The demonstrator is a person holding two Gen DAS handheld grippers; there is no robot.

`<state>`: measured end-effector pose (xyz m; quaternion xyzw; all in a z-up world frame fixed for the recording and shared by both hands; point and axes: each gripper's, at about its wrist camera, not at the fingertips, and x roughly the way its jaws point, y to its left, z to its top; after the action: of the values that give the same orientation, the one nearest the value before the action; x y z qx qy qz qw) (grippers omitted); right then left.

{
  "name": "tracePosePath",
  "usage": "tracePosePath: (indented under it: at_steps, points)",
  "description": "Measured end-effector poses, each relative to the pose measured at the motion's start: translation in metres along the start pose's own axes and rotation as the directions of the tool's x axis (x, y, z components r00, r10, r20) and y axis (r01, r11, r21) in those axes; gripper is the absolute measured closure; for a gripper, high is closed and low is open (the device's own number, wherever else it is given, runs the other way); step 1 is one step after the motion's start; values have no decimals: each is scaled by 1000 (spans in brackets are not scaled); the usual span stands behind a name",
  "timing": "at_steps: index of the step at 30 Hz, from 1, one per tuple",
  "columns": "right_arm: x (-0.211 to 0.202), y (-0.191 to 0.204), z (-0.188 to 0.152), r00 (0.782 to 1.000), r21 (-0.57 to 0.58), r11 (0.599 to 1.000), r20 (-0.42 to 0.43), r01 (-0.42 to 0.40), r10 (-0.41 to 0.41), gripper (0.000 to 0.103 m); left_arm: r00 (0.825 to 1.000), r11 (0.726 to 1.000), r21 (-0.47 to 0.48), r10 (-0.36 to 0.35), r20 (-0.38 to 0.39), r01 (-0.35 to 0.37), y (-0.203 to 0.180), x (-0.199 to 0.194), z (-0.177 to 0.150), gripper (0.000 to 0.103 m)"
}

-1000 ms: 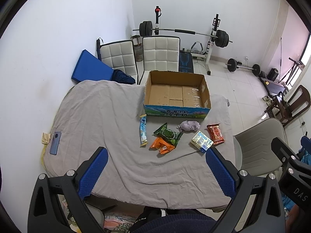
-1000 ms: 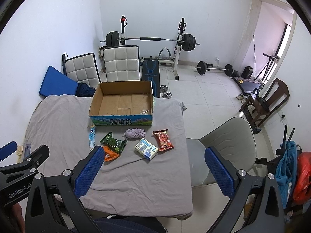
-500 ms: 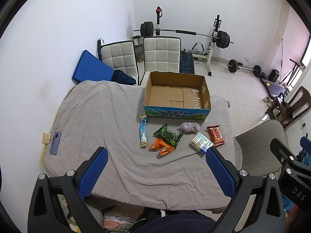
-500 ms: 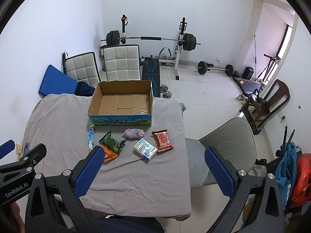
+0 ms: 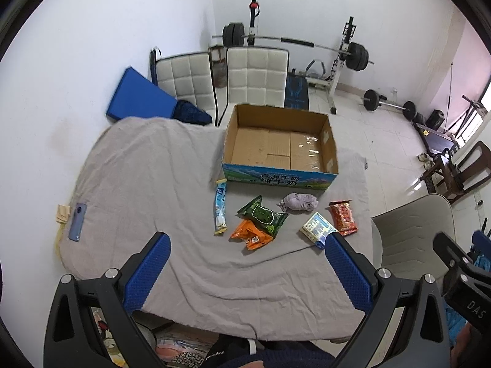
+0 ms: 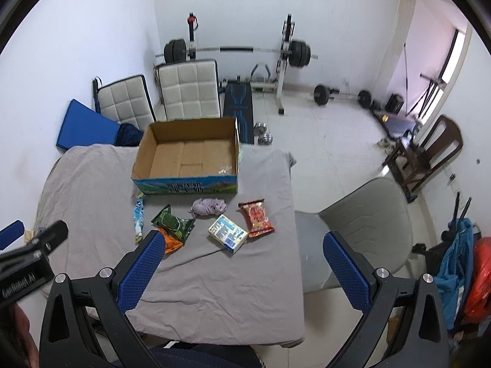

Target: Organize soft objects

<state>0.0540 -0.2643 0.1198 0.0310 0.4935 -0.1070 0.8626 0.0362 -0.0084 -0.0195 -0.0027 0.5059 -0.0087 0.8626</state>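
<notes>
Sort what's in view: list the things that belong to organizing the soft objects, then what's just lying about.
Job: cardboard box, purple cloth, green packet, orange packet, red packet, long blue packet, small carton.
Lying about: phone, white chairs, barbell rack.

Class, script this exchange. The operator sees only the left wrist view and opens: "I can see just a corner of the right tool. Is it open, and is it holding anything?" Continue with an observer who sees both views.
Observer: It is open. The right tool has its blue pads wide apart, with nothing between them.
Operator: Is anything on the floor past the cardboard box?
Observer: Yes, two dumbbells lie beside the bench mat.
Operator: And right of the grey chair?
Observer: A red bag shows at the frame edge, beside a blue cloth.
</notes>
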Motion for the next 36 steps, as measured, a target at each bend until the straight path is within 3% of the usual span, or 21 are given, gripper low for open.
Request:
tracePosePath:
  at_steps: [6, 11, 16, 18, 23, 28, 29, 30, 32, 36]
  points:
    - [118, -11, 14, 984, -21, 998, -171, -63, 59, 0, 994, 999, -4, 37, -104, -37, 4, 92, 13, 0]
    - [228, 7, 8, 949, -119, 988, -311, -94, 52, 0, 970, 999, -23, 25, -241, -31, 6, 182, 12, 0]
    - [328, 35, -3, 905, -181, 975, -423, -128, 40, 0, 912, 982, -185, -98, -399, 25, 10, 270, 6, 4]
    - [361, 45, -7, 890, -205, 969, -456, -135, 28, 1, 884, 965, -259, -155, -441, 40, 8, 298, 5, 11]
    - [420, 61, -15, 846, -221, 962, -533, -162, 20, 5, 815, 906, -421, -272, -512, 38, 2, 363, 3, 16]
    - [447, 63, -22, 821, -223, 958, -570, -182, 24, 5, 761, 892, -452, -276, -587, -26, -4, 412, -6, 24]
    - [451, 62, -24, 815, -222, 957, -580, -188, 25, 5, 760, 894, -447, -271, -591, -29, -5, 416, -7, 28]
    - [456, 62, -27, 804, -221, 954, -594, -203, 33, 5, 759, 903, -427, -250, -601, -41, -8, 422, -10, 38]
    - [467, 61, -32, 787, -219, 951, -616, -217, 38, 5, 757, 910, -414, -253, -602, -25, -13, 429, -13, 44]
    - [482, 56, -42, 745, -152, 954, -660, -257, 95, 16, 779, 964, -267, -166, -605, -3, -35, 424, -8, 52]
